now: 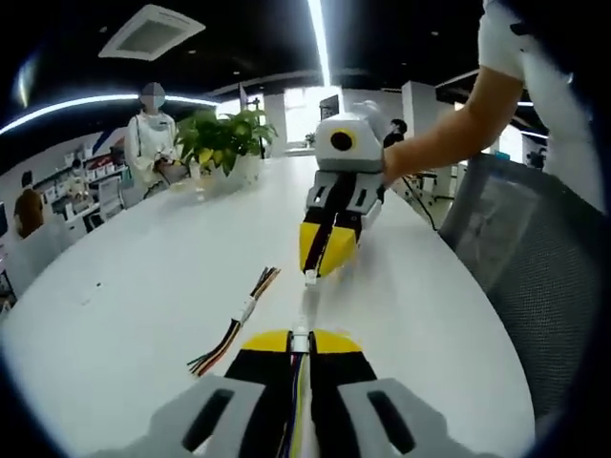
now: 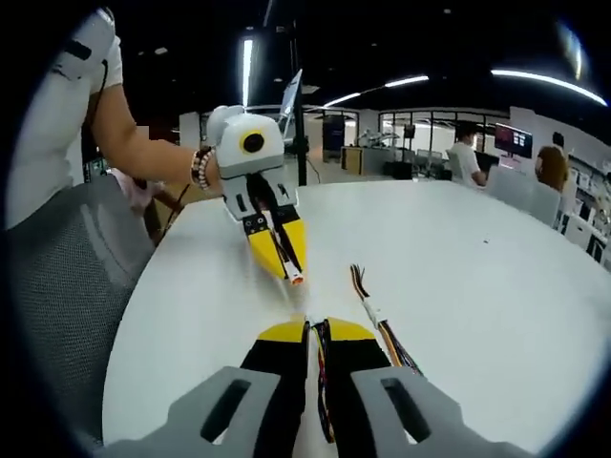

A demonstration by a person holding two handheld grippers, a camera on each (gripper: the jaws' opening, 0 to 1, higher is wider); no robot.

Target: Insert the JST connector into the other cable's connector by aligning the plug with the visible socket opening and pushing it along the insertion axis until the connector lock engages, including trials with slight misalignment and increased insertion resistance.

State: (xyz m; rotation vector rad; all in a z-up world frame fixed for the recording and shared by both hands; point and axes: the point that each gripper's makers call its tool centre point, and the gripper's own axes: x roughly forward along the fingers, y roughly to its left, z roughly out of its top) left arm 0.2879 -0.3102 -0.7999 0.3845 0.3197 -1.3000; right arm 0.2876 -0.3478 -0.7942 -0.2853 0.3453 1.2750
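Left tool gripping white connector, multicoloured wires, right tool opposite

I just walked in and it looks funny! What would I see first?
Two yellow-tipped grippers face each other over a white table, the left gripper and right gripper, each pinching a wired connector, tips nearly touching. A spare cable lies beside them.

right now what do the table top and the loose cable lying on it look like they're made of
Table top: smooth white surface, probably laminate; it shows a soft sheen from the ceiling lights, no grain.
Loose cable: thin multicoloured wires, apparently plastic-insulated, with a small white, likely plastic, connector at mid-length.
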